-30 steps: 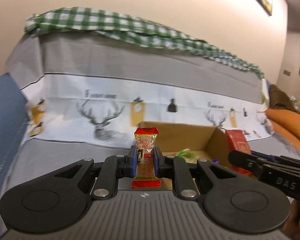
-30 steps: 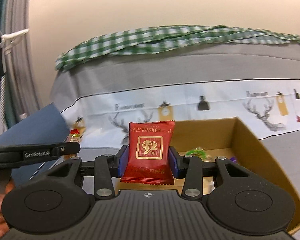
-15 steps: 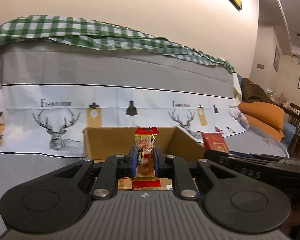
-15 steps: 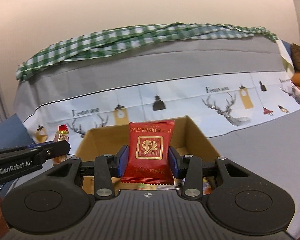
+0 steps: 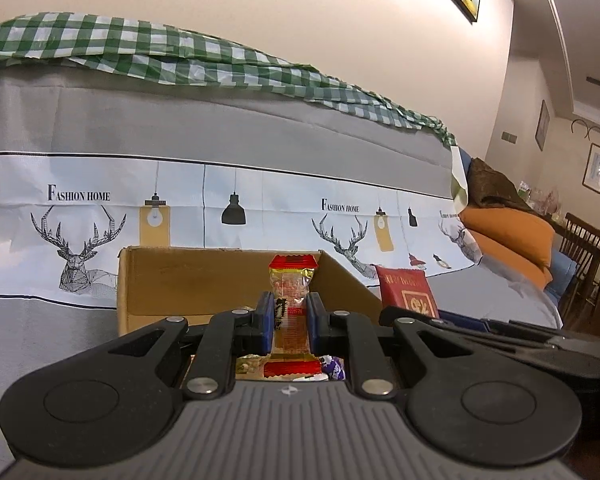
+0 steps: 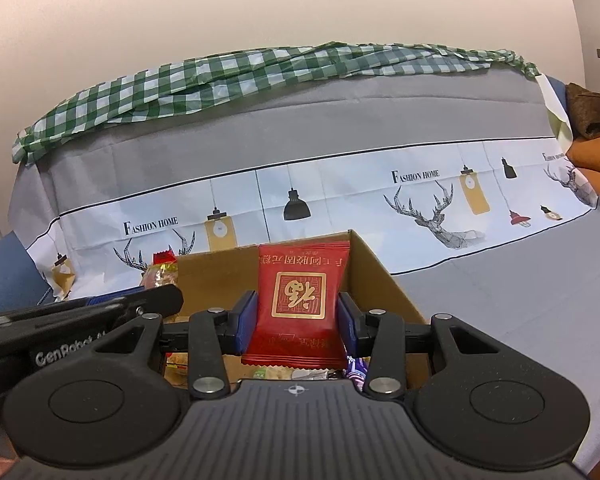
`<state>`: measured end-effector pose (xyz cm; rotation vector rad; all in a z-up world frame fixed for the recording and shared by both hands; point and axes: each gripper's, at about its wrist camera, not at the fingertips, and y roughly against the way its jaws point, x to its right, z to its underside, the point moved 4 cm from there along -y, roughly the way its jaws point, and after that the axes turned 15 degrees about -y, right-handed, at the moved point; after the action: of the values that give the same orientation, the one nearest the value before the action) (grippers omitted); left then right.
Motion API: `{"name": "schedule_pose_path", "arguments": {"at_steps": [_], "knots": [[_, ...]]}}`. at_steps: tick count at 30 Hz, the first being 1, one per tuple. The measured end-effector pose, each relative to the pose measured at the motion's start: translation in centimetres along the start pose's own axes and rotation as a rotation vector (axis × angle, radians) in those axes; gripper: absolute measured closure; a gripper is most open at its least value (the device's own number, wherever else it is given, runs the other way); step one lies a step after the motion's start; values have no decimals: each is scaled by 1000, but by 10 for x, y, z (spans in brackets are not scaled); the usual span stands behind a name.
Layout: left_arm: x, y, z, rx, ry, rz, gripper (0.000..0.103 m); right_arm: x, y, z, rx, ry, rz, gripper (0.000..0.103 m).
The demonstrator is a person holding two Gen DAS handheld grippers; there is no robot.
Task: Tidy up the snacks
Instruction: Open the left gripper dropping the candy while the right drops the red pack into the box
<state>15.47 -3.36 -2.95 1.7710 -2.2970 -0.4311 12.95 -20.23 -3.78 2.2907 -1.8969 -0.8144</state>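
On the covered sofa [image 5: 260, 128], we hold both snacks over the cardboard box [image 5: 204, 280]: left gripper [image 5: 287, 322] clamped on a candy [image 5: 290, 304], right gripper [image 6: 296, 322] on a red packet [image 6: 298, 300]; releasing near the rim risks a spill

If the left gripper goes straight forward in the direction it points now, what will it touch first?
Probably the far wall of the cardboard box. The left gripper, shut on a slim candy, seems to point over the open box toward that wall, though depth is unclear.
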Motion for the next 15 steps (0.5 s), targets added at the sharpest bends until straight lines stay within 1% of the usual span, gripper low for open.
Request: {"name": "schedule_pose_path", "arguments": {"at_steps": [9, 10, 11, 12, 13, 14, 15], "knots": [[2, -3, -1, -2, 9, 24, 85, 4, 2, -1, 22, -5, 21, 59], [2, -4, -1, -8, 16, 35, 82, 4, 1, -1, 19, -3, 25, 58], [0, -5, -1, -20, 23, 43, 74, 4, 0, 0, 11, 1, 33, 56], [-2, -6, 0, -32, 27, 24, 68, 3, -2, 2, 1, 5, 47, 53], [-4, -5, 1, -35, 30, -7, 54, 4, -5, 3, -5, 4, 77, 42], [-8, -4, 1, -28, 39, -26, 42, 6, -6, 3, -3, -4, 105, 29], [-12, -1, 1, -20, 53, -35, 39, 10, -7, 1, -3, -21, 122, 24]]}}
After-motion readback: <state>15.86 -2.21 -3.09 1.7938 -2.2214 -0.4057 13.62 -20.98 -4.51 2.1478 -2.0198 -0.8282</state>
